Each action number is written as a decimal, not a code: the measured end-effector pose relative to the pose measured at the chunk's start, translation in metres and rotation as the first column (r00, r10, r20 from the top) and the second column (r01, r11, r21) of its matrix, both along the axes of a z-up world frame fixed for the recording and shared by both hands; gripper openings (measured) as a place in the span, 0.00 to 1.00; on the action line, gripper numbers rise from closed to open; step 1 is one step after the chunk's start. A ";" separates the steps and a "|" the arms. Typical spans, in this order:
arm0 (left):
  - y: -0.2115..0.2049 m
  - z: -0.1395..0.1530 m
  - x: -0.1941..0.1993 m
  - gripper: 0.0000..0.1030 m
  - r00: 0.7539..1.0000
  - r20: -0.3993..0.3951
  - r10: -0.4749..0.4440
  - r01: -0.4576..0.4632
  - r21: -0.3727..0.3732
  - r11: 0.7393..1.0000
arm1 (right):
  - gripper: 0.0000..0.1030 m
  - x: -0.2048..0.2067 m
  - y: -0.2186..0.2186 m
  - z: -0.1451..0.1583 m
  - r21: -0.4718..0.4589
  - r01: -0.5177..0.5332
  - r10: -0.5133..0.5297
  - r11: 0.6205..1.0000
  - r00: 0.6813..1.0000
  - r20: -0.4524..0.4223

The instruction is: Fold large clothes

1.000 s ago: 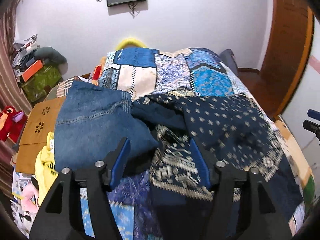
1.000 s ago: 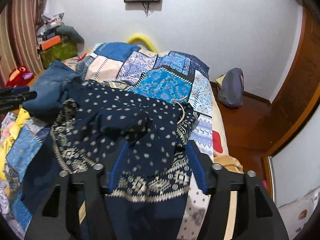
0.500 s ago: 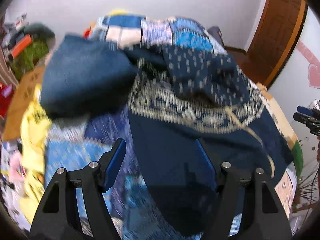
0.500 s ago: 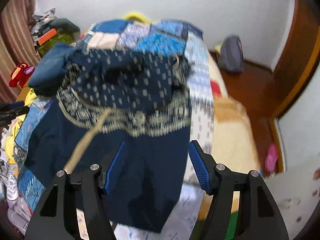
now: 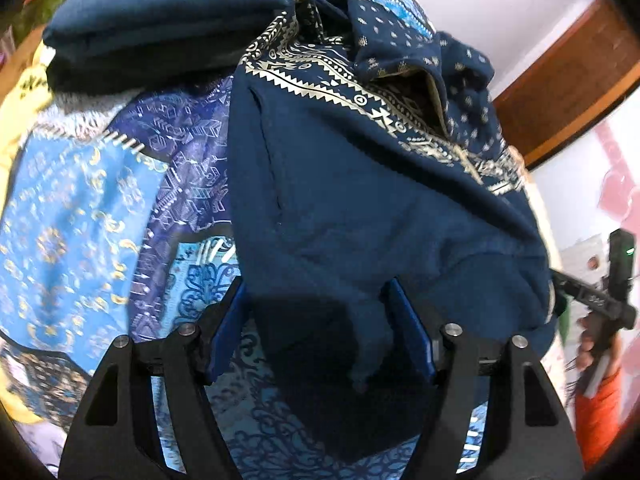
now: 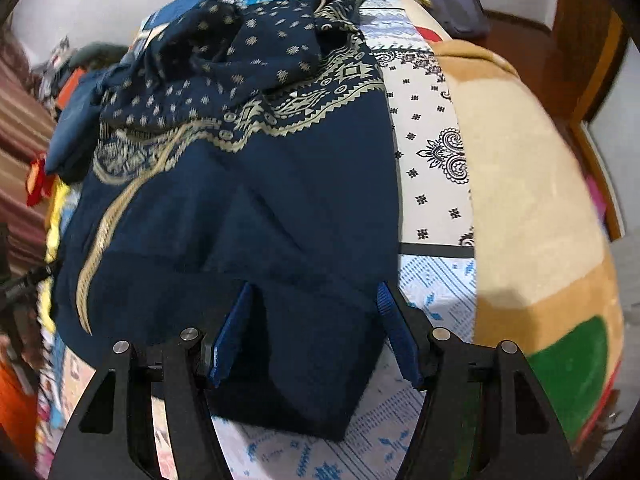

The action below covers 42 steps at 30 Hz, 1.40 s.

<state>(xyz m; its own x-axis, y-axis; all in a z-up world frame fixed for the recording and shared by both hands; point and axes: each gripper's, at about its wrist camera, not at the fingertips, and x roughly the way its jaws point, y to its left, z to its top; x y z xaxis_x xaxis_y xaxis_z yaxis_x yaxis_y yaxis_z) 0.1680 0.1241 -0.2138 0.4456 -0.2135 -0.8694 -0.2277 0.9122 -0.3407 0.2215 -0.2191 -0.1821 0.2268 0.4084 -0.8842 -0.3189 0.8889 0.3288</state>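
A large navy hooded sweater (image 5: 360, 184) with a cream patterned band and dotted hood lies on the bed; it also shows in the right wrist view (image 6: 256, 200). My left gripper (image 5: 320, 296) is open, its jaws straddling the sweater's bottom hem at one corner. My right gripper (image 6: 316, 300) is open, its jaws straddling the hem at the other corner. A cream drawstring (image 6: 100, 236) trails down the sweater's front.
Folded blue jeans (image 5: 160, 20) lie on the bed beside the sweater's hood. The patchwork blue bedspread (image 5: 80, 184) covers the bed, with a tan blanket (image 6: 528, 184) along its right side. A wooden door (image 5: 568, 80) and floor lie beyond.
Both grippers dropped low and close to the sweater's bottom hem, from a high view over the bed. The sweater now fills both views. The jaws stayed open.
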 end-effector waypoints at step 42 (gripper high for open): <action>0.075 0.080 0.284 0.09 0.976 0.217 -0.013 -0.061 0.330 0.942 | 0.36 0.242 0.129 0.057 -0.306 0.093 0.036 0.948 0.920 0.390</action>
<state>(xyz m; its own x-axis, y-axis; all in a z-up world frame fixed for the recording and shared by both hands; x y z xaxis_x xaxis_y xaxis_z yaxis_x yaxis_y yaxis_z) 0.4515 0.1992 -0.1335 0.6297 0.0847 -0.7722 -0.2062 0.9766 -0.0611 0.4639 -0.0899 -0.1252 0.5828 0.1144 -0.8045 -0.3360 0.9354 -0.1104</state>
